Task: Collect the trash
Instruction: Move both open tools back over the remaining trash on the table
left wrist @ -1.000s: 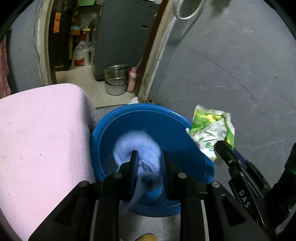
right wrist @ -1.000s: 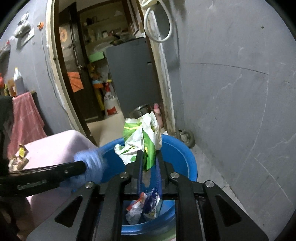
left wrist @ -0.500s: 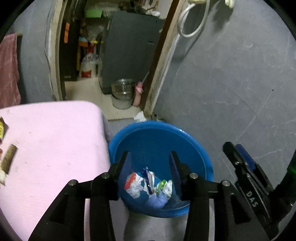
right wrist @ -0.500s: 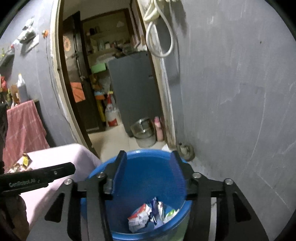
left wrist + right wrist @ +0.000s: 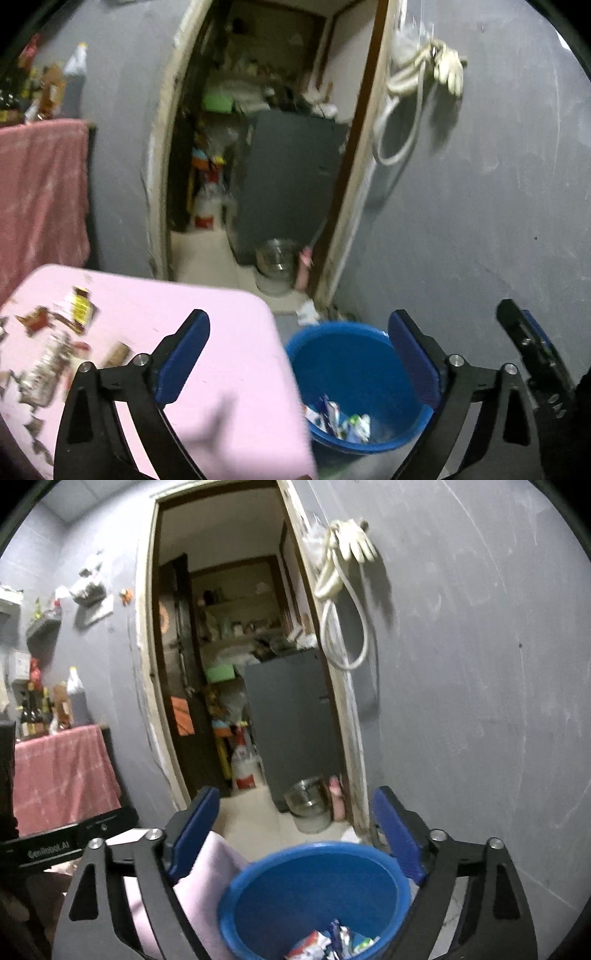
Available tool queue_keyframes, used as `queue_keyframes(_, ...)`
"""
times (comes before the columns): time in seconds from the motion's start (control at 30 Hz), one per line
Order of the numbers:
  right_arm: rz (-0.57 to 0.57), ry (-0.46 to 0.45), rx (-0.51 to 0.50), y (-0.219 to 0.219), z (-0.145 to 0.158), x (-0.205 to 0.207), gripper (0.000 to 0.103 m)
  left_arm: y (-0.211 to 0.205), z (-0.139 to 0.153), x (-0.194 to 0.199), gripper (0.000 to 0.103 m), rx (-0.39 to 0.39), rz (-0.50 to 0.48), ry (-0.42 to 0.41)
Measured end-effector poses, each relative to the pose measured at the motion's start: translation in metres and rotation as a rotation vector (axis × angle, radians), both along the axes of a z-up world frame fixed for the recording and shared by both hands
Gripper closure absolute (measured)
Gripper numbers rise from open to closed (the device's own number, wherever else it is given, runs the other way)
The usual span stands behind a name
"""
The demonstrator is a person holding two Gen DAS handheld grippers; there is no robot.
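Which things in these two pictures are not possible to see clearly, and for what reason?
- Wrappers on the pink table, left wrist view: motion blur; their print is unreadable.
- Trash in the blue bucket, right wrist view: cut by the bottom edge, so the amount is unknown.
- Bucket base, both views: hidden by its own wall and the left gripper frame.
- Right gripper: open; the shelves behind the doorway are too small.

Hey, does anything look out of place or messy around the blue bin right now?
Yes. Wrappers and scraps lie scattered over the pink table, not in the blue bin, which already holds crumpled packets. A white scrap lies on the floor behind the bin.
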State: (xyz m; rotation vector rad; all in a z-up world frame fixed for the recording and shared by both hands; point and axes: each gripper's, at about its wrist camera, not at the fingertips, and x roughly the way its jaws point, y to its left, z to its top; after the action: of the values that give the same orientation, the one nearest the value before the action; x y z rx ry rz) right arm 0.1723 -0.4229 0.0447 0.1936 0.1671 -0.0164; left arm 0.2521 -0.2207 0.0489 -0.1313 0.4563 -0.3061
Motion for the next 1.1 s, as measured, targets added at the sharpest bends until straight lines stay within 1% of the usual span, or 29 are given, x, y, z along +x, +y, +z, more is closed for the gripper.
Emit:
queue_keyframes(0.07, 0.01, -0.023, 0.001, 0.006, 0.006, -0.005, 0.004, 0.014, 0.006, -0.008, 0.004, 0.001, 0.02, -0.036)
queue_keyframes(0.13, 0.026, -0.047, 0.005, 0.014, 0.013, -0.008, 0.0, 0.026, 0.011, -0.015, 0.004, -0.004, 0.033, -0.063)
queue_keyframes(0.3, 0.061, -0.097, -0.007, 0.039, 0.027, -0.018, 0.0, 0.061, 0.022, -0.033, 0.002, -0.01, 0.079, -0.126)
queue_keyframes(0.47, 0.095, -0.143, -0.019, 0.065, 0.033, -0.021, 0.0, 0.089, 0.034, -0.052, 0.002, 0.006, 0.127, -0.187)
queue_keyframes(0.67, 0.138, -0.185, -0.018, 0.099, 0.038, -0.022, 0.0, 0.119, 0.04, -0.067, 0.002, 0.023, 0.175, -0.216)
queue_keyframes(0.83, 0.174, -0.187, 0.002, 0.124, 0.037, -0.02, 0.0, 0.149, 0.041, -0.076, 0.002, 0.038, 0.222, -0.221)
queue_keyframes(1.1, 0.246, -0.148, 0.002, 0.167, 0.031, -0.01, 0.0, 0.208, 0.033, -0.084, 0.002, 0.061, 0.316, -0.209)
